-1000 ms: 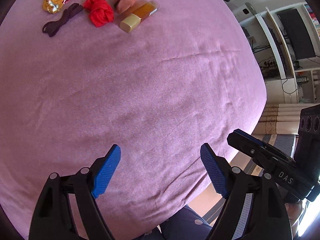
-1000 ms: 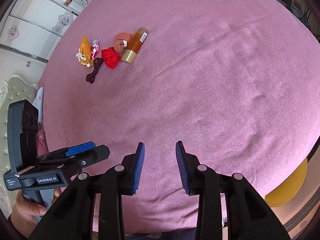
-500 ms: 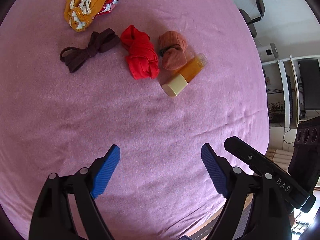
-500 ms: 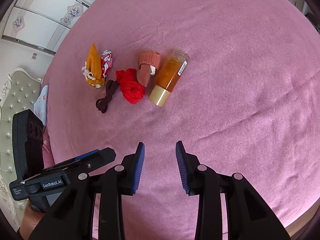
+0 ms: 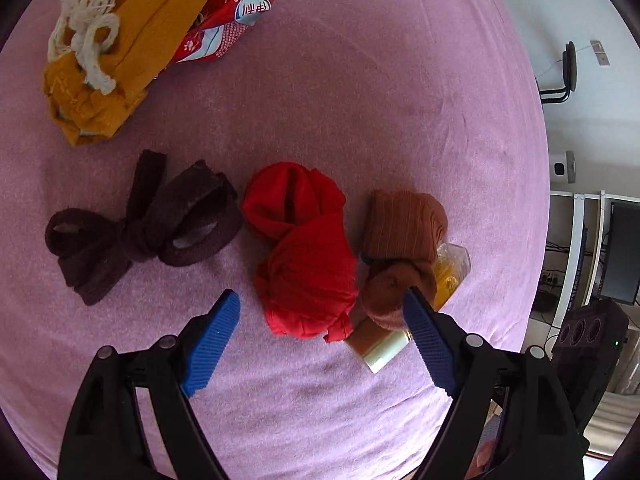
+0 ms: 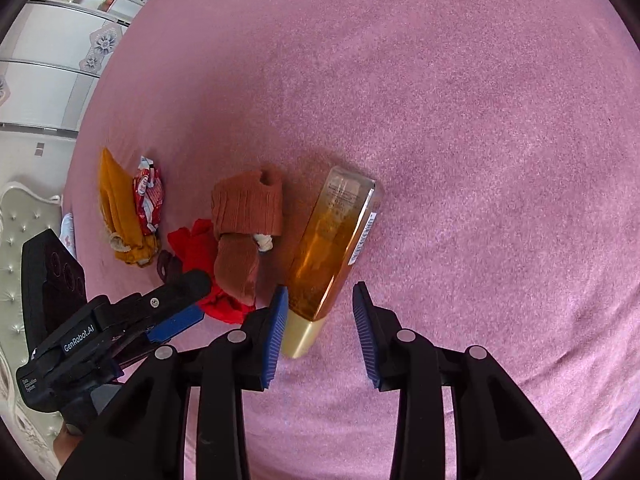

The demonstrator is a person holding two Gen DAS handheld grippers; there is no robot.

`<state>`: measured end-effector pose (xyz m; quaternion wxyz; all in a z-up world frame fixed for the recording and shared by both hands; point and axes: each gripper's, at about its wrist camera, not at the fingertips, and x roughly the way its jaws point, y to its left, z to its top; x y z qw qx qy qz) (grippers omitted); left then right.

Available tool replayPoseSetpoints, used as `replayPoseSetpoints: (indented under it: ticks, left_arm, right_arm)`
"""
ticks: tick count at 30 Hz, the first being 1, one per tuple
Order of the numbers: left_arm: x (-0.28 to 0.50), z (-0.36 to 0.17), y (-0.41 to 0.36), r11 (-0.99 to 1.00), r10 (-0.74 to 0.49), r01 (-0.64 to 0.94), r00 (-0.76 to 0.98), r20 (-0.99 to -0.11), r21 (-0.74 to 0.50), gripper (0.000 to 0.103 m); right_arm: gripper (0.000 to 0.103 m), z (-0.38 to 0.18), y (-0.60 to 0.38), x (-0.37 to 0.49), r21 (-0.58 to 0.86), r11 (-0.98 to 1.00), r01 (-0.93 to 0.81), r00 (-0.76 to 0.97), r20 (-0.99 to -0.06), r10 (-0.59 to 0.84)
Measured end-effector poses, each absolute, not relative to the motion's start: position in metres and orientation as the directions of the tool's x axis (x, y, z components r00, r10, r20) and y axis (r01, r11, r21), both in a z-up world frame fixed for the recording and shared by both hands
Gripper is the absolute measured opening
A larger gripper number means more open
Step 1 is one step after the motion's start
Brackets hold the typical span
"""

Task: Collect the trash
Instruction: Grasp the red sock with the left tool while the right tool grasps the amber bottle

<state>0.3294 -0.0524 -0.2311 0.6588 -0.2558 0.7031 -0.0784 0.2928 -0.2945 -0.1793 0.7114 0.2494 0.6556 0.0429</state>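
An amber bottle (image 6: 336, 240) with a cream cap lies on the pink cloth; its cap end sits between the open jaws of my right gripper (image 6: 320, 320). In the left wrist view the bottle (image 5: 380, 344) is mostly hidden under a brown sock bundle (image 5: 400, 236). My left gripper (image 5: 322, 320) is open, its jaws on either side of a red sock bundle (image 5: 308, 268). A red snack wrapper (image 5: 224, 24) lies at the far left, partly under a mustard cloth bundle (image 5: 120, 40).
A dark maroon knotted sock (image 5: 136, 228) lies left of the red bundle. The pink cloth (image 6: 480, 120) covers the whole surface. Shelves and a monitor (image 5: 616, 256) stand past the right edge. A padded chair (image 6: 20, 220) is at the left.
Both grippers have moved forward toward the pile. The left now straddles the red bundle and the right has come up around the bottle's cap end. Both stayed open.
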Motion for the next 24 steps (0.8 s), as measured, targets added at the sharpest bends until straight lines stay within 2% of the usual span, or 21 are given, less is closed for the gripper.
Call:
replayPoseSetpoints:
  ticks: [6, 10, 12, 16, 17, 18, 24]
  left_arm:
    - [0.340, -0.250, -0.050, 0.838, -0.483, -0.296, -0.011, -0.875, -0.459, 0.086]
    - [0.332, -0.250, -0.056, 0.853, -0.450, -0.297, 0.001, -0.893, -0.430, 0.084]
    - [0.333, -0.248, -0.060, 0.876, -0.396, -0.302, -0.001, -0.918, -0.377, 0.068]
    - [0.327, -0.244, -0.059, 0.884, -0.358, -0.316, 0.017, -0.933, -0.345, 0.054]
    - [0.325, -0.243, -0.058, 0.877, -0.373, -0.318, 0.020, -0.927, -0.360, 0.045]
    - [0.323, -0.242, -0.056, 0.868, -0.394, -0.320, 0.020, -0.919, -0.379, 0.041]
    - [0.300, -0.228, -0.058, 0.879, -0.402, -0.277, 0.010, -0.916, -0.389, 0.039]
  right_arm:
    - [0.042, -0.196, -0.291, 0.307, 0.393, 0.876, 0.279, 0.117, -0.919, 0.375]
    - [0.044, -0.203, -0.286, 0.308, 0.374, 0.885, 0.278, 0.105, -0.927, 0.359]
    - [0.044, -0.204, -0.284, 0.308, 0.359, 0.892, 0.273, 0.102, -0.933, 0.345]
    - [0.039, -0.200, -0.275, 0.306, 0.332, 0.912, 0.242, 0.096, -0.943, 0.318]
    - [0.038, -0.200, -0.275, 0.303, 0.337, 0.910, 0.242, 0.095, -0.942, 0.323]
    - [0.036, -0.199, -0.276, 0.300, 0.341, 0.907, 0.245, 0.094, -0.940, 0.328]
    - [0.033, -0.188, -0.283, 0.267, 0.354, 0.902, 0.247, 0.087, -0.935, 0.344]
